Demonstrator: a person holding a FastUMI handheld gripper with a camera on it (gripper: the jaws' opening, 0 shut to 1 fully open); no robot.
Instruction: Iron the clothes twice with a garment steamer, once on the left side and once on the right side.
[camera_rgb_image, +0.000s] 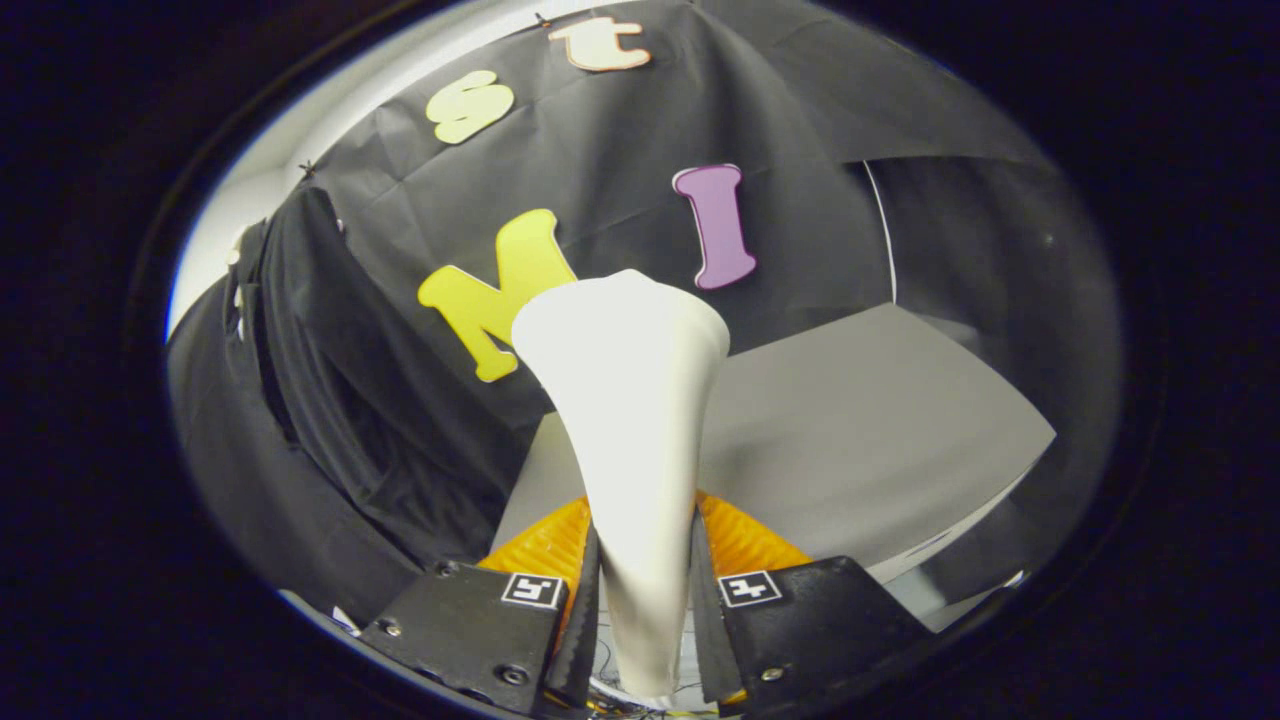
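Steamer (628, 440), pale and smooth, stands clamped at the bottom centre of the frame: the fingers (645, 600) are closed onto its narrow handle, one pressing each side, so the gripper has a firm two-sided hold. From there the steamer's long axis runs straight up and away along the fingers, widening to a flared head at mid-frame; which way its steam face points cannot be told from here. Just past the fingers on the right lies the grey bench (860, 440), bare where it shows. The dark garment (320, 400) hangs in the left half of the frame, from the upper left down to the lower left, well to the left of the steamer head and apart from it, with no contact. Behind everything is the black cloth wall (620, 150). Judging from this, the coming move hinges on that sideways offset: the head must swing left to meet the cloth before either pass down the garment can start.
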